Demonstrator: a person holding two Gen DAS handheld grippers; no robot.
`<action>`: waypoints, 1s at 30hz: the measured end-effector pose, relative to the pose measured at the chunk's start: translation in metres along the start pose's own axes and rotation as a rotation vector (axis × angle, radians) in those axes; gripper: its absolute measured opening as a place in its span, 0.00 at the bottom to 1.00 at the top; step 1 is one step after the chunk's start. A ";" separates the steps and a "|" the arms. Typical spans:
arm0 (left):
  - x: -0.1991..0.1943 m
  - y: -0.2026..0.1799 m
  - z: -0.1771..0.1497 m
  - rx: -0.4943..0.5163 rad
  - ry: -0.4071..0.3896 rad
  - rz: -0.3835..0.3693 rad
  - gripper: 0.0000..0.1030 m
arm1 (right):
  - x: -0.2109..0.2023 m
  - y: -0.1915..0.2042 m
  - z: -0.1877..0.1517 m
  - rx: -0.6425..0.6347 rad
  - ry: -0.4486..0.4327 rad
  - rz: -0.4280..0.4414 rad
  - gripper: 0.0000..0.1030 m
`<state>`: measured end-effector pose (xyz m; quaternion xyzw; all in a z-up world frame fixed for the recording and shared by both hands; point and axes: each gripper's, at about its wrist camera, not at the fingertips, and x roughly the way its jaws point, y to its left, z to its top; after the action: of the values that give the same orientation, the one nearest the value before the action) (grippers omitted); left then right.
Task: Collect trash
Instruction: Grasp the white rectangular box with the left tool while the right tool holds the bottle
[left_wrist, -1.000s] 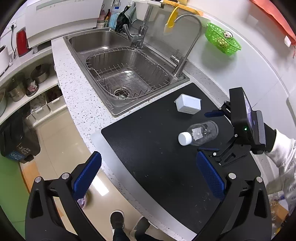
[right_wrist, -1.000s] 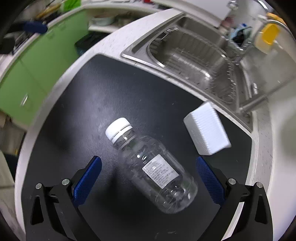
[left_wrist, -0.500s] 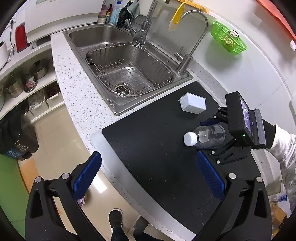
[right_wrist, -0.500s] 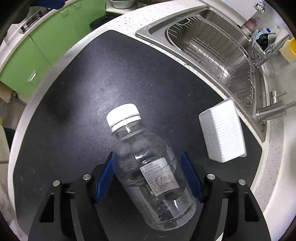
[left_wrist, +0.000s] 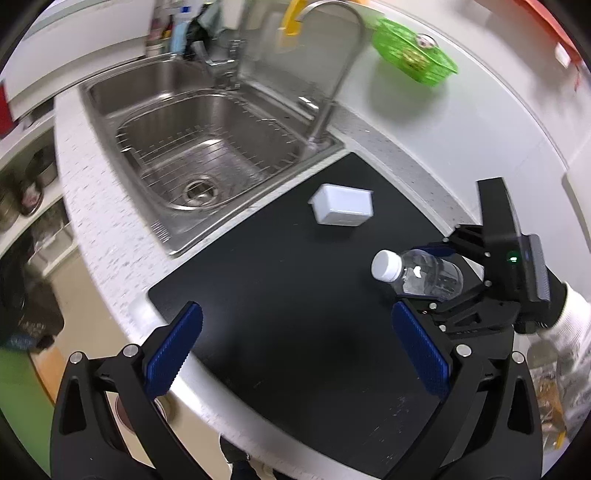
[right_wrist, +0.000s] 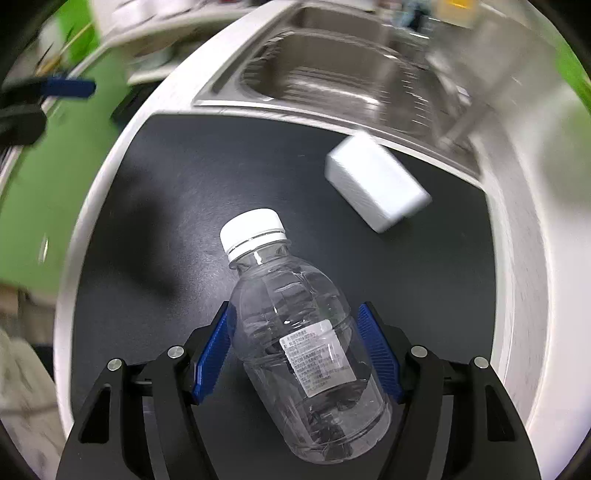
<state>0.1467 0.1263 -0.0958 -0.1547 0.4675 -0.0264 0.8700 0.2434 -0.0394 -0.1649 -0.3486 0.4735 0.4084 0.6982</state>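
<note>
The right gripper (right_wrist: 295, 347) squeezes the clear plastic bottle with a white cap (right_wrist: 295, 332), low in its view. The left gripper (left_wrist: 295, 354) is wide open, holding nothing, above the black mat (left_wrist: 277, 295).

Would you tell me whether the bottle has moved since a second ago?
Yes: the bottle, clamped by the right gripper, has shifted away from the white box, rightward in the left wrist view.

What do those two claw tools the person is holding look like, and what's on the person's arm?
Each is matte black plastic with silver screws. The left gripper and right gripper have two fingers faced with ribbed blue pads. The right one carries a black box with a green light. A white sleeve covers the arm.
</note>
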 end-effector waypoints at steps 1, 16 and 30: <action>0.002 -0.004 0.002 0.014 0.002 -0.005 0.97 | -0.006 -0.002 -0.006 0.043 -0.010 -0.009 0.64; 0.085 -0.056 0.056 0.210 0.044 -0.049 0.97 | -0.067 -0.033 -0.078 0.427 -0.111 -0.023 0.64; 0.173 -0.083 0.107 0.552 0.143 -0.001 0.97 | -0.065 -0.044 -0.102 0.519 -0.102 -0.026 0.64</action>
<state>0.3400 0.0400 -0.1560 0.0902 0.5029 -0.1641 0.8438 0.2307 -0.1626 -0.1304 -0.1429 0.5221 0.2816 0.7923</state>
